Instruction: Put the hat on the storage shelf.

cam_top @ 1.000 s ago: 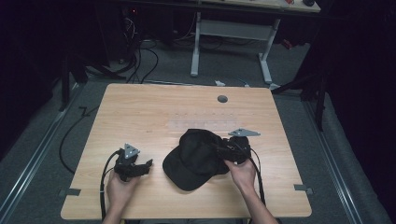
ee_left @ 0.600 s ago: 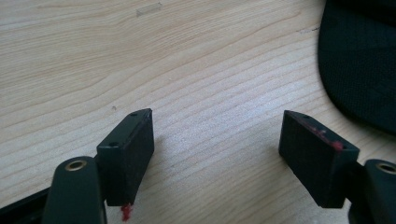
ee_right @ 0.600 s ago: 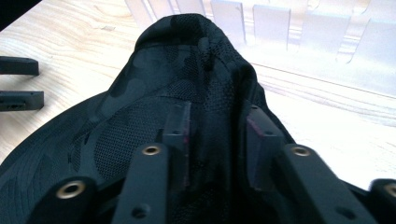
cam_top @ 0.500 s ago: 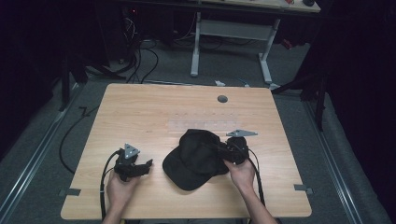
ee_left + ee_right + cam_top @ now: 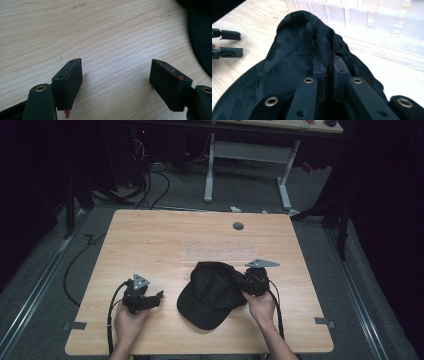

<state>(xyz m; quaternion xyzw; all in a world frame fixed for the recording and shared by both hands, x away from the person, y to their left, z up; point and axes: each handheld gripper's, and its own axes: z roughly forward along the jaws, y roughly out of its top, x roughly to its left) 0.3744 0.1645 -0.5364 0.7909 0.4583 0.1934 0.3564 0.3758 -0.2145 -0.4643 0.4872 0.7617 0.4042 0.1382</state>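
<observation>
A black cap [image 5: 212, 292] lies on the wooden surface [image 5: 165, 240], toward the near edge and a little right of the middle, its brim pointing at the near edge. The right hand-held gripper [image 5: 239, 281] sits at the cap's right side, held by the person's right hand [image 5: 260, 306], with its grey three-cornered plate [image 5: 261, 263] just beyond it. From the right gripper view, the right hand-held gripper [image 5: 328, 65] has its two black jaws pressed together on a raised fold of the cap [image 5: 297, 57], the mesh fabric pinched between them and lifted into a ridge.

The left hand-held gripper [image 5: 156, 296] rests near the near left corner of the surface, held in the person's left hand [image 5: 129, 320], well apart from the cap and pointing toward it. In the left gripper view, the left hand-held gripper [image 5: 116, 75] has its jaws spread wide with only bare wood grain between them; the edge of the cap [image 5: 200, 37] shows dark at the right. Red marks show on the jaw pads.

A small round grey hole cover [image 5: 238, 226] sits near the far edge of the surface. Cables [image 5: 145, 185] lie on the floor beyond the far left corner, and the legs of another table [image 5: 210, 170] stand farther back.
</observation>
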